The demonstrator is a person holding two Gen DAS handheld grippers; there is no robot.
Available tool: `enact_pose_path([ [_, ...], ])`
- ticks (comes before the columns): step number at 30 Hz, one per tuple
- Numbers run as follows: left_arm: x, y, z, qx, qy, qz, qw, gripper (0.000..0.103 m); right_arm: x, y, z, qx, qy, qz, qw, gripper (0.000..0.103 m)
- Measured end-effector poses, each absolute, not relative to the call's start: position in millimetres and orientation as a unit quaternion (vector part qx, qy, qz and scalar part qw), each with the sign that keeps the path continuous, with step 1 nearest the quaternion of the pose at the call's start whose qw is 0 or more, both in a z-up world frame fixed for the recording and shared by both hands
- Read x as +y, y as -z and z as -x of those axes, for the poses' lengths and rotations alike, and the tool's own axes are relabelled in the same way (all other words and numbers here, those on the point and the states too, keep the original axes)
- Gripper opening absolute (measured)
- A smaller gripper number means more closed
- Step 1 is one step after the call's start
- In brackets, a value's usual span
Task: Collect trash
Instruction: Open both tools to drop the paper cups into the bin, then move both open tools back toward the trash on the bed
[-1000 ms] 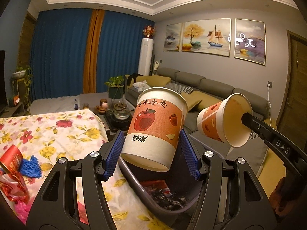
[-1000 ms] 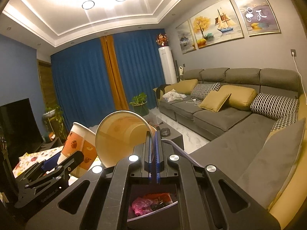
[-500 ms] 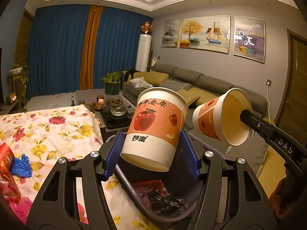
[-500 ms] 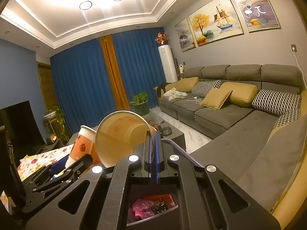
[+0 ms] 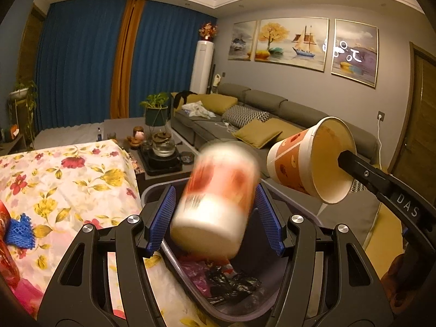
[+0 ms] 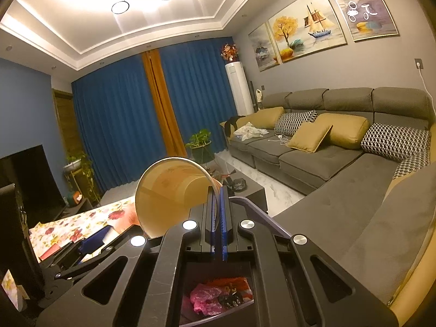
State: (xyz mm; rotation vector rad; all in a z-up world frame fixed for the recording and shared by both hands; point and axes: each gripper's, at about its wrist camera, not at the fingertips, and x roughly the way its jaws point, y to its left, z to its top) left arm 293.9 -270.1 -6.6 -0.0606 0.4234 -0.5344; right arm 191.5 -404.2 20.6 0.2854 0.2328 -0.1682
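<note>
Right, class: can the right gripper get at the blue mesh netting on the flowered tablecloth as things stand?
Probably not yet. The right gripper has its jaws shut on the rim of an orange-and-white paper cup, and the left gripper seems to stand between it and the blue mesh netting.

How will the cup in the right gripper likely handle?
Probably light: the right gripper holds the cup sideways by a pinch on its wall alone, and it looks empty. Likely crushable: the thin rim seems to bend where the pads clamp it. Laid down, its round tapered body would probably roll in a curve.
</note>
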Motion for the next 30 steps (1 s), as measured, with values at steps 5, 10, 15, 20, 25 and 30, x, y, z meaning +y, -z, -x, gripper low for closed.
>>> enact_pose_path([
  [5, -265, 10, -297, 0.210, 0.248, 0.037, 0.945, 0.076, -406, -21, -195, 0.118, 0.078, -0.146, 0.979, 0.005],
  [10, -247, 7, -295, 0.213, 0.224, 0.055, 0.949, 0.086, -409, -19, -194, 0.113, 0.080, -0.150, 0.979, 0.033],
  [15, -231, 2, -281, 0.205, 0.203, 0.056, 0.956, 0.091, -408, -19, -193, 0.116, 0.082, -0.153, 0.978, 0.039],
  [20, -216, -4, -263, 0.193, 0.190, 0.055, 0.961, 0.094, -399, -20, -178, 0.106, 0.083, -0.143, 0.980, 0.062],
  [25, -193, -7, -244, 0.189, 0.170, 0.055, 0.966, 0.095, -388, -19, -166, 0.106, 0.076, -0.143, 0.981, 0.066],
  [30, -161, -9, -225, 0.187, 0.141, 0.058, 0.971, 0.095, -372, -21, -155, 0.104, 0.067, -0.142, 0.982, 0.067],
])
